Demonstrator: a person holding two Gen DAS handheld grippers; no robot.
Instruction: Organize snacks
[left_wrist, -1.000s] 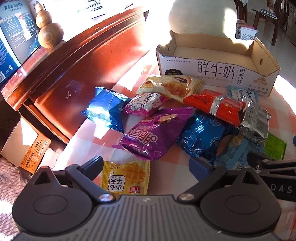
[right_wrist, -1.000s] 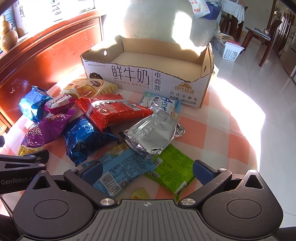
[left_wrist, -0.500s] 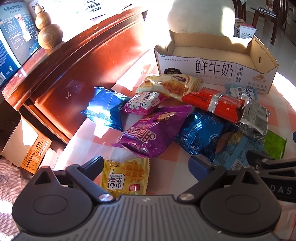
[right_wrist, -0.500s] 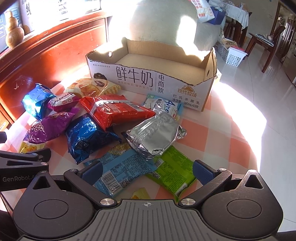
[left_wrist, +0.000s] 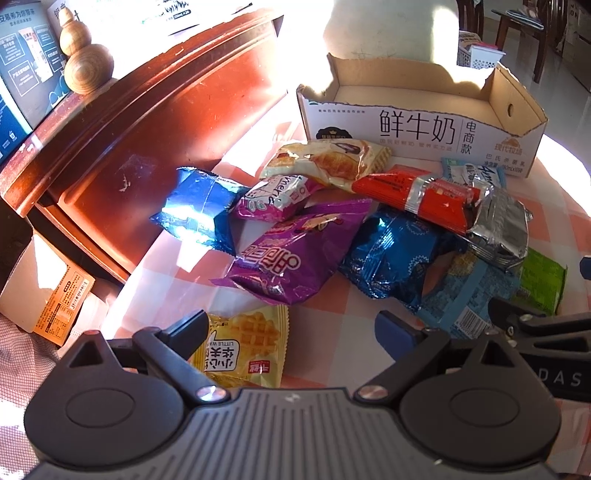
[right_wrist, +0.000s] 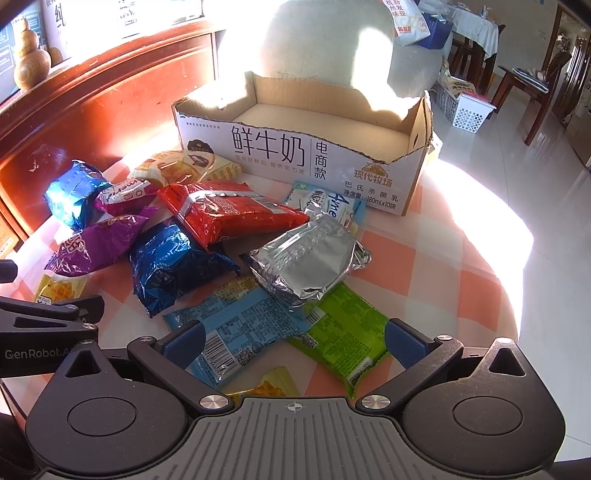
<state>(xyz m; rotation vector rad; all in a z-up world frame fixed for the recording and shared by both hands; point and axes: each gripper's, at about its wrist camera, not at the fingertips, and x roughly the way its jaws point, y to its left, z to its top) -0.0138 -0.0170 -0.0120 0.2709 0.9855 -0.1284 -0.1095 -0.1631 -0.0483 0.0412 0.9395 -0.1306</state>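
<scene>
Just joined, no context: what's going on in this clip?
A person holds a pair of tongs in each hand over a checkered table strewn with snack packets. Both the left tongs and right tongs are open and hold nothing. The cardboard box behind the pile is empty, so sorting hasn't started. Nearest the left tongs is a yellow waffle packet; nearest the right, light blue and green packets.

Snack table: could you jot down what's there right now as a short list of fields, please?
surface: checked tablecloth
container: open cardboard box, nothing visible inside
snacks: loose pile in front of the box
top of pile: silver packet, red packet
nearest left gripper: yellow waffle packet
nearest right gripper: light blue packet, green packet
grippers: both open, holding nothing
</scene>
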